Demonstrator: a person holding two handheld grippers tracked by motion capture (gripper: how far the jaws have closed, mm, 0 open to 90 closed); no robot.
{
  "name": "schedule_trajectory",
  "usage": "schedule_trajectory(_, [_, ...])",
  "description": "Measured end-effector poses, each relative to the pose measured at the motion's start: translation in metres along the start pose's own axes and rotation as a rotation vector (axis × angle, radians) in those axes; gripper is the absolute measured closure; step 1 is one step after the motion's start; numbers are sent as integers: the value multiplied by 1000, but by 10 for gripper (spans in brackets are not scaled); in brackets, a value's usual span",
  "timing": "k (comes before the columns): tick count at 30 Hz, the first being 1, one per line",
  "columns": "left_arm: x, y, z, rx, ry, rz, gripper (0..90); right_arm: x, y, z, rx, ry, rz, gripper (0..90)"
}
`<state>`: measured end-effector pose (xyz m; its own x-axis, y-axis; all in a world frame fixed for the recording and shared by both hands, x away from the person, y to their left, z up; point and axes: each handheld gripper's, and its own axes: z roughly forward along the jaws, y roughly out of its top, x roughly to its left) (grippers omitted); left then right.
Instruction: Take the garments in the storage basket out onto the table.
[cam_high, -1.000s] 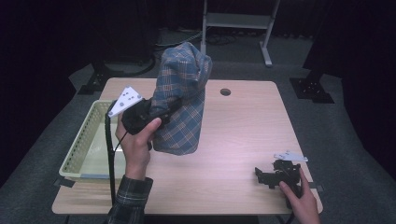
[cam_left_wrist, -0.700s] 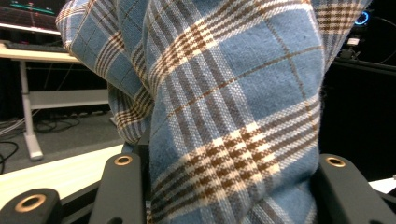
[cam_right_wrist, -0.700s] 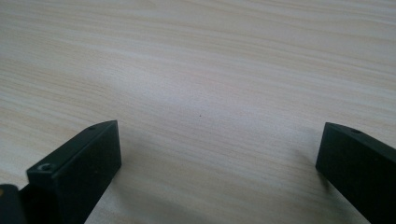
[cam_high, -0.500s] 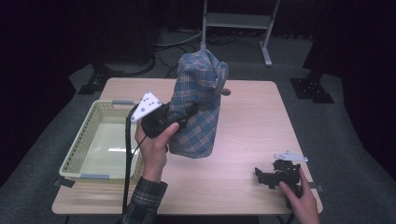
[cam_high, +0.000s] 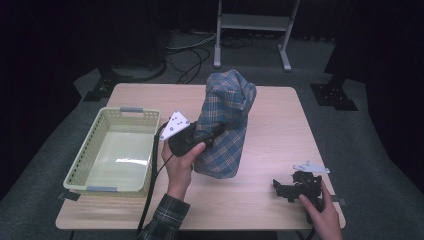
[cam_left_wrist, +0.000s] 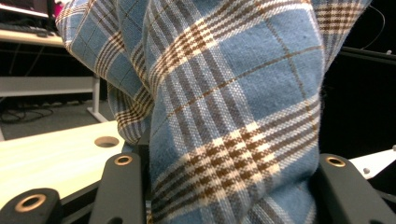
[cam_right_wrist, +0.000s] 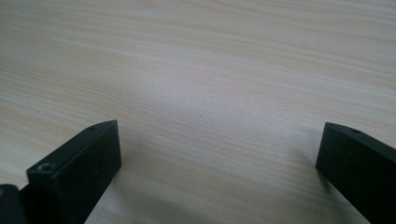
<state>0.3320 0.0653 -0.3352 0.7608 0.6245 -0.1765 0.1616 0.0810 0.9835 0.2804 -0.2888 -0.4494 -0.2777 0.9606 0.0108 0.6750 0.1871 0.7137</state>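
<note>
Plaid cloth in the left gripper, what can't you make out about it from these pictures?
- Plaid cloth, high view: its far side is turned away.
- Left gripper, high view: the cloth's folds cover the fingertips.
- Left gripper view: frame edges crop the cloth's top and bottom.

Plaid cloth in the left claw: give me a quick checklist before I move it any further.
1. Grip: the left claw is shut on the plaid cloth, fabric bunched between its jaws. Ok.
2. Cloth off the table: its lower end looks to reach the wood in the high view. Cannot tell.
3. Basket free to receive: nothing in it, left of the cloth. Ok.
4. Right claw out of the way: open, resting on the table near the front right corner, apart from the cloth. Ok.
5. Cable from the left claw: hangs beside the basket's right wall; snagging cannot be judged. Cannot tell.
</note>
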Motion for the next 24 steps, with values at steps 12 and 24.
schedule_trajectory(12, [-2,-22,13,31,-8,-18,487,0,0,0,-2,0,0,0])
schedule_trajectory(24, [0,-44,23,79,0,-32,486,0,0,0,-2,-1,0,0])
